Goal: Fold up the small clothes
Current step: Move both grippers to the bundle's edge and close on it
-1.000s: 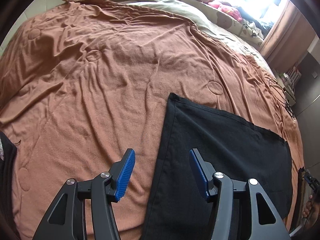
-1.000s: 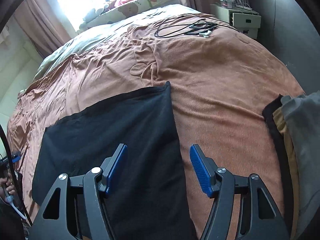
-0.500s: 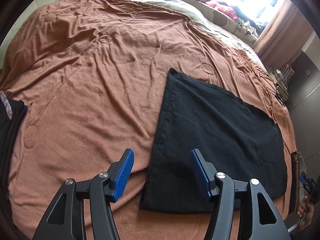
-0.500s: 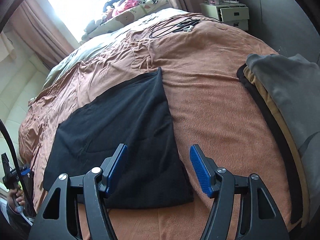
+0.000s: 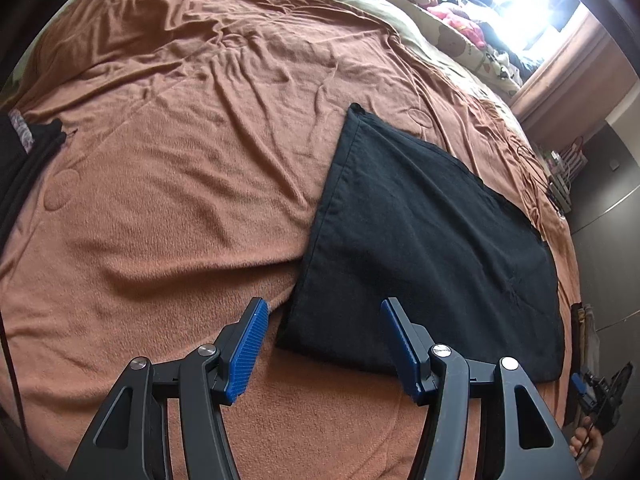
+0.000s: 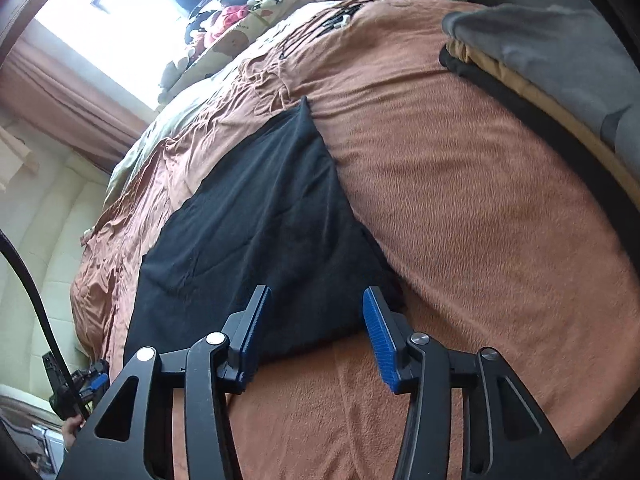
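Near the bed's (image 5: 168, 200) front edge lies the flat black garment (image 5: 420, 232), left gripper (image 5: 322, 346) open over its near-left corner, right gripper (image 6: 316, 338) closing, unpinched, over its near-right corner; next, probably pinch both.

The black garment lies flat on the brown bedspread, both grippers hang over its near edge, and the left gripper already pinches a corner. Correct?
Not quite. In the left wrist view the left gripper stands open over the black garment, pinching nothing. The rest holds.
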`<act>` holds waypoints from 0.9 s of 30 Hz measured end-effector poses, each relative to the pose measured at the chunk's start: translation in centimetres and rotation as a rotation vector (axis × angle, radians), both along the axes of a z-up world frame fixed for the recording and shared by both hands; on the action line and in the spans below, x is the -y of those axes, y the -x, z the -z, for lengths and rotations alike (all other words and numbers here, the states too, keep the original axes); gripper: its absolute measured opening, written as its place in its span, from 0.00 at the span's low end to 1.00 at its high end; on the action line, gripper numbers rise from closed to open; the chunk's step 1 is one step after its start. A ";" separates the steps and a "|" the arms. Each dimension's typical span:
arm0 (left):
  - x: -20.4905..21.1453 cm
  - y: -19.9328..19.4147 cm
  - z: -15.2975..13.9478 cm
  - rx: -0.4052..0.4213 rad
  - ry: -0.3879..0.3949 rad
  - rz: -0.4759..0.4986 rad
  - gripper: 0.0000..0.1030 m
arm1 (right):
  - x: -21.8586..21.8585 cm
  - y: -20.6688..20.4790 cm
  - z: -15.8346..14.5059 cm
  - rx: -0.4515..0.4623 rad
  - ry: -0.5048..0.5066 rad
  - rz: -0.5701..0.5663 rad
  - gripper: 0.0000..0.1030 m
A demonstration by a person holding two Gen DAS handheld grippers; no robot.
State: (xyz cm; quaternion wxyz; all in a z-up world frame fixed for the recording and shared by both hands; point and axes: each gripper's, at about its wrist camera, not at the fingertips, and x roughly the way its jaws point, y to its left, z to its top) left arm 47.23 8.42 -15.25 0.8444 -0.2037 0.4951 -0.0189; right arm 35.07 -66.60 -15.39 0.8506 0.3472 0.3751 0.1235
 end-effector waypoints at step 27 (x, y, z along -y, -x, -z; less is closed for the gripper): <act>-0.6 1.5 6.6 -0.076 0.184 -0.227 0.12 | 0.2 -1.4 4.4 0.051 -0.153 0.054 0.03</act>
